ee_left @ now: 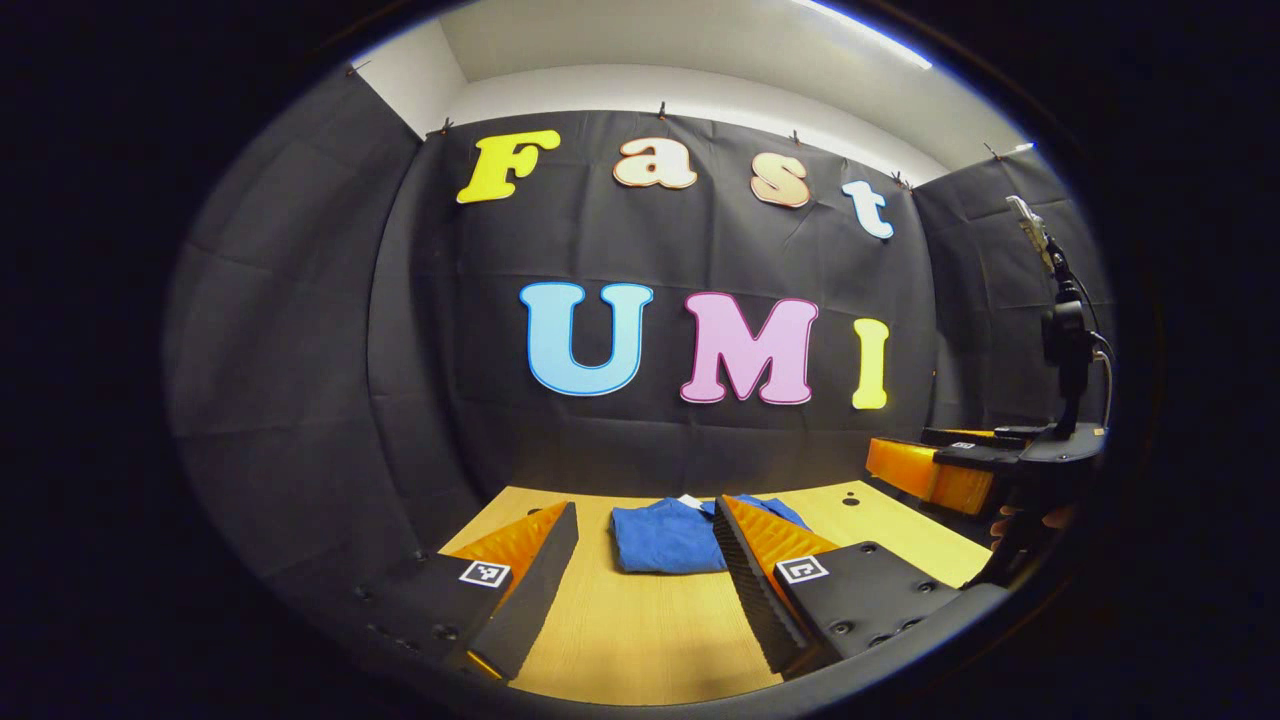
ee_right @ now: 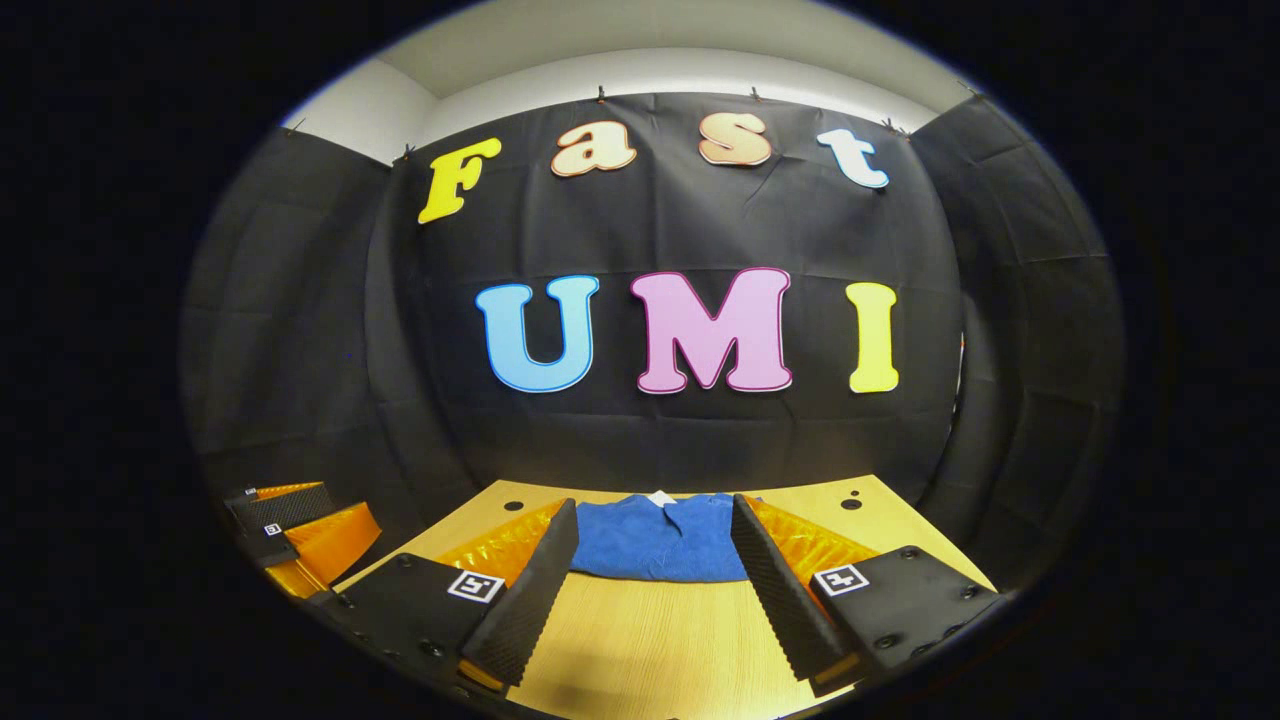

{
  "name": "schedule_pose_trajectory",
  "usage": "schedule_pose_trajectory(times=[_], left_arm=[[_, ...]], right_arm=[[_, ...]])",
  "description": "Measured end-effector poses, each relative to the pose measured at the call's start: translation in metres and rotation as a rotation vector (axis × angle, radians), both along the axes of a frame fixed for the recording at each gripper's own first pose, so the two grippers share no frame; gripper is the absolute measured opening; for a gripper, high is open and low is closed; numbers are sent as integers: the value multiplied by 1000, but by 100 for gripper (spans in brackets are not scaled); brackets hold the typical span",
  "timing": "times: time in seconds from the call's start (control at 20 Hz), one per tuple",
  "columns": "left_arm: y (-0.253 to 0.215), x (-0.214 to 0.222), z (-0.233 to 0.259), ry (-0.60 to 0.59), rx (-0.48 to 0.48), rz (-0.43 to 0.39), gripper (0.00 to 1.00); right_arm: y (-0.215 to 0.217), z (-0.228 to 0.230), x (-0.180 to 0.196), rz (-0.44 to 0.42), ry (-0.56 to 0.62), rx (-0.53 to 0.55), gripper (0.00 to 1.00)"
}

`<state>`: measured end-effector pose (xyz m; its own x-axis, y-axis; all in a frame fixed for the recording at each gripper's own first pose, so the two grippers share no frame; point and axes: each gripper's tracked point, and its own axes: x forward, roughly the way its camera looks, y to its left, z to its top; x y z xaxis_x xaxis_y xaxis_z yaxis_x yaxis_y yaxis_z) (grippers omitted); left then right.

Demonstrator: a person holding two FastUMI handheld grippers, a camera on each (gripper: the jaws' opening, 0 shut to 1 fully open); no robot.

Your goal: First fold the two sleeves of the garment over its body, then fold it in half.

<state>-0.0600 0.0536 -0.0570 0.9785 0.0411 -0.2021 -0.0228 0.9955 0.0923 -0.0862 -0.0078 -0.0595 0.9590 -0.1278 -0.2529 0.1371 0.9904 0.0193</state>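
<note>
The blue garment is seen lying flat on the wooden tabletop, ahead of both tongs and near the far edge below the booth's black wall. It appears as a compact rectangular bundle with a white tag at its far edge and no sleeve spread out to either side, so the folds are judged to be made already, or nearly so; this cannot be settled from such a low angle. The left tongs are held spread and empty above the tabletop, the garment lying ahead between the two fingers and partly hidden behind the right-hand finger. The right tongs are likewise spread wide and empty, with the garment framed squarely between the fingers and well ahead of their tips. In the left gripper view the right tongs are also seen off to the right side, level with the tabletop. Both are held back from the cloth, apparently so that the bundle is left undisturbed and kept in view for checking.
</note>
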Motion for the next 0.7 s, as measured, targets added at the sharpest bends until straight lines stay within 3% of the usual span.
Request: schedule_pose_trajectory(times=[0.7], left_arm=[[-18,-1,4,-11,33,-39,81]], right_arm=[[9,-4,3,28,12,8,96]])
